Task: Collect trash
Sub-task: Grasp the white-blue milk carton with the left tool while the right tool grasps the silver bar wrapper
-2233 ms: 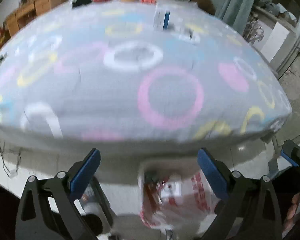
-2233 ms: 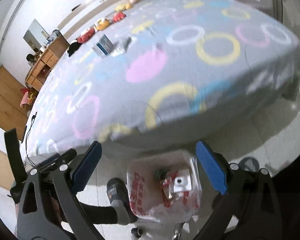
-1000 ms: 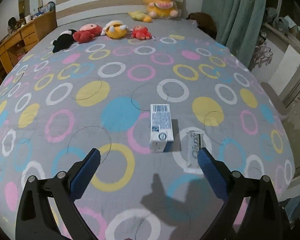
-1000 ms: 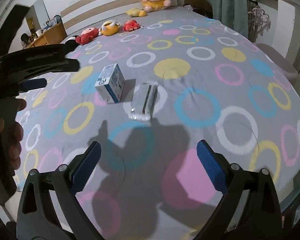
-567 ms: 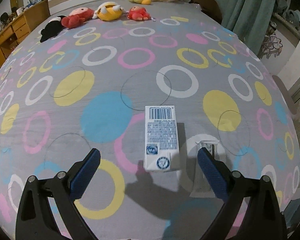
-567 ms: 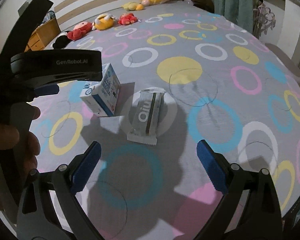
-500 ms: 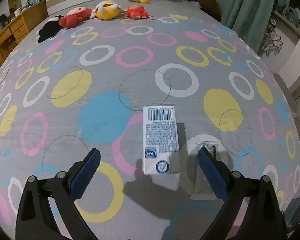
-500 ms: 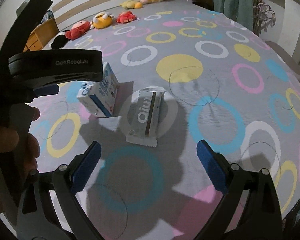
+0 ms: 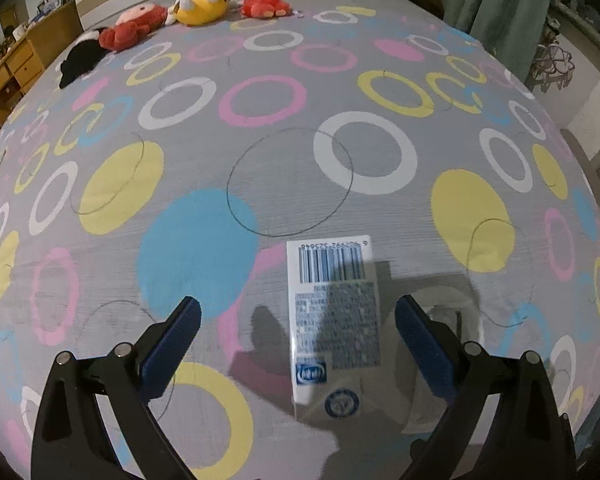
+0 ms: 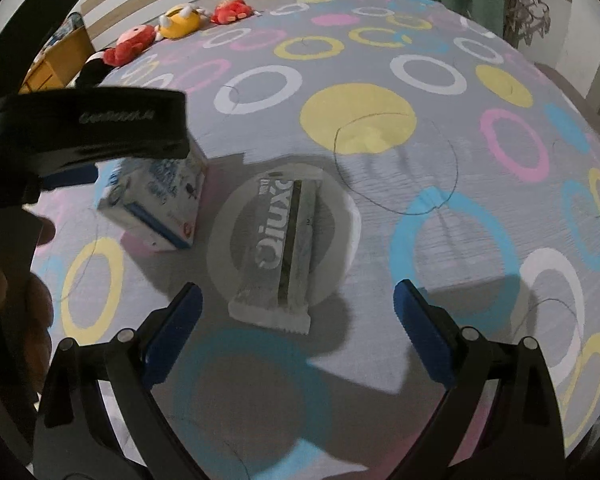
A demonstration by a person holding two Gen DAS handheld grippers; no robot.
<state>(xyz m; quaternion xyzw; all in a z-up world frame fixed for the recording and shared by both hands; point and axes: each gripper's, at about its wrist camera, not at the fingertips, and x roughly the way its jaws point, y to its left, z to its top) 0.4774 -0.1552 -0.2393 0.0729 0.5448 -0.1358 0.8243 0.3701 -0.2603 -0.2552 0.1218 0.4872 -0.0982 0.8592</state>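
A white and blue carton lies flat on the bed, barcode end away from me, and it also shows in the right wrist view. My left gripper is open and hovers over the carton, which lies between the blue fingers, nearer the right one. A grey snack wrapper lies to the carton's right, and its edge shows in the left wrist view. My right gripper is open just above the wrapper's near end. The left gripper's black body hides part of the carton.
The bed has a grey sheet printed with coloured rings. Plush toys line the far end by the headboard. A wooden dresser stands at the left, and green curtains hang at the right.
Both grippers swung up from the trash bag on the floor to the bed, then closed in and dropped toward the carton and the wrapper. Both stay open.
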